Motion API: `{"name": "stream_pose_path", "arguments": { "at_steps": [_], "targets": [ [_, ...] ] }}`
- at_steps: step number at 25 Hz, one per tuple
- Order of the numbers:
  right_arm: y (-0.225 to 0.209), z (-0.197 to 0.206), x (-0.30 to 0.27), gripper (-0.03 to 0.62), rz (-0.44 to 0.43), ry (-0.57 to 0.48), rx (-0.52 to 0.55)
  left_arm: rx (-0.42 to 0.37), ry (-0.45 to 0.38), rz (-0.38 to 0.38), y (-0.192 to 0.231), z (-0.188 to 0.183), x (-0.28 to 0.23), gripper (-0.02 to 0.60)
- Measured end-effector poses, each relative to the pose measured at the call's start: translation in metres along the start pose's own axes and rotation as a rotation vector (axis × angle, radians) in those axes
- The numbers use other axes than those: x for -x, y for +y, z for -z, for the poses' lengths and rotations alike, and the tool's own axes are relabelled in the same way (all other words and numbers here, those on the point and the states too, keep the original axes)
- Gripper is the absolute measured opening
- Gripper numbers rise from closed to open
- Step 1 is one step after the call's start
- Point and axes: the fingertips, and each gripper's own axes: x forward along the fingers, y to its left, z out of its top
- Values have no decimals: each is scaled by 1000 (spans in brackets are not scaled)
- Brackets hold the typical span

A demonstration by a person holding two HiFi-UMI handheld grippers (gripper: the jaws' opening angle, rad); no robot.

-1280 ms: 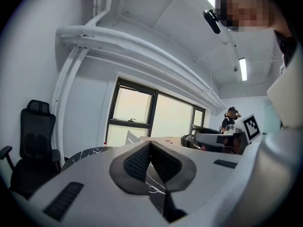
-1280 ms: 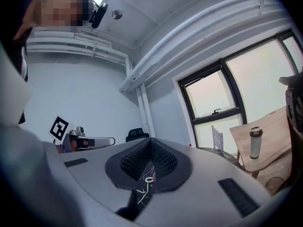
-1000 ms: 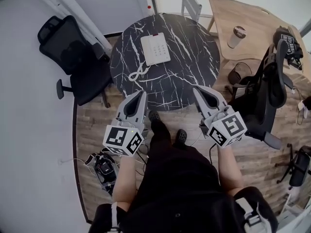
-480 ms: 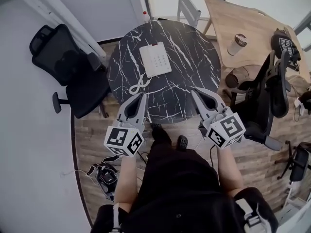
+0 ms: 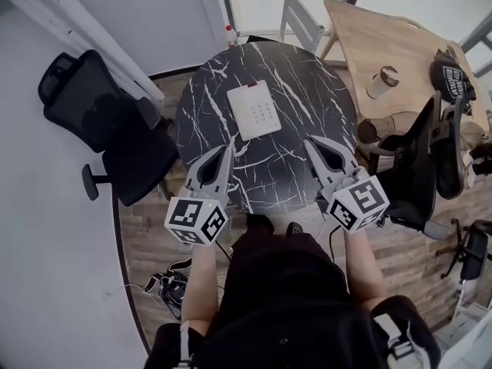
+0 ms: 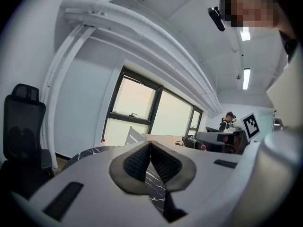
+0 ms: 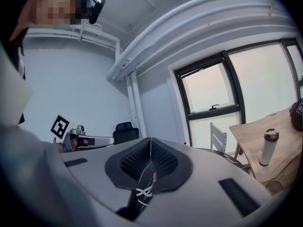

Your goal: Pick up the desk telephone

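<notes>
A white desk telephone [image 5: 254, 108] with a coiled cord lies on the round black marble table [image 5: 307, 91], towards its far middle. My left gripper [image 5: 227, 146] hangs over the table's near left edge, jaws shut and empty, just short of the phone's cord end. My right gripper [image 5: 309, 143] is over the near right part of the table, also shut with nothing held. In the left gripper view the pads [image 6: 163, 163] press together with marble showing below. In the right gripper view the closed pads [image 7: 164, 162] frame a sliver of the white cord [image 7: 142, 193].
A black office chair [image 5: 108, 129] stands left of the table and another [image 5: 430, 160] to its right. A wooden desk [image 5: 384, 44] with a cup [image 5: 382, 81] lies at the back right. A grey chair [image 5: 300, 21] stands behind the table. Cables lie on the floor.
Both grippers, still shut, have moved forward from the floor in front of the table to over its near edge. The person has stepped closer to the table.
</notes>
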Motion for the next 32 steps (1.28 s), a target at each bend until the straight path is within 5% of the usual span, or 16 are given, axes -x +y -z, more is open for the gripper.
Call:
{"name": "stream_pose_path", "arguments": {
  "at_steps": [18, 32],
  "targets": [
    [6, 30, -46, 32, 161, 94, -27, 59, 101, 136, 57, 26, -27, 17],
    [-8, 54, -70, 32, 152, 178, -39, 97, 199, 128, 68, 59, -44, 17]
  ]
}}
